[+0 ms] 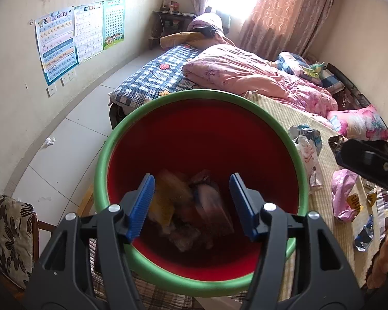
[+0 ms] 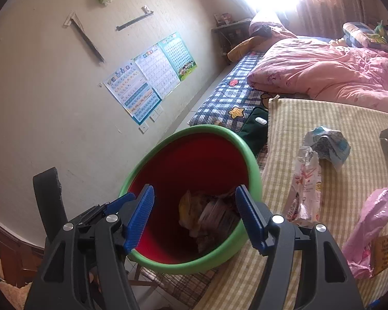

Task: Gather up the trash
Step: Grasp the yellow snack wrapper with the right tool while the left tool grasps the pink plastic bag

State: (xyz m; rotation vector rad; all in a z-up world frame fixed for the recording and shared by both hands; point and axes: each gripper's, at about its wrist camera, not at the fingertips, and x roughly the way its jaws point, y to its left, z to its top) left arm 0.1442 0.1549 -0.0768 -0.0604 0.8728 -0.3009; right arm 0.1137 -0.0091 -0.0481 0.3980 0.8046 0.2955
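Note:
A bin with a green rim (image 1: 194,95) and a red inside stands at the bed's edge, also seen as the bin (image 2: 204,129) in the right wrist view. Crumpled wrappers (image 1: 194,206) lie at its bottom, one of them blurred. My left gripper (image 1: 191,180) hangs open over the bin's mouth, nothing touching its blue pads. My right gripper (image 2: 195,191) is open over the same bin, its pads bare. On the striped mat lie a silver-blue wrapper (image 2: 328,142), a white-pink wrapper (image 2: 307,180) and a pink plastic bag (image 2: 375,219).
A yellow packet (image 1: 354,202) and a blue foil wrapper (image 1: 364,235) lie on the mat (image 2: 336,118). A pink quilt (image 1: 245,72) and a checked blanket (image 1: 152,80) cover the bed. A paper ball (image 1: 49,141) lies on the tiled floor by the wall. A patterned cushion (image 1: 7,232) sits at lower left.

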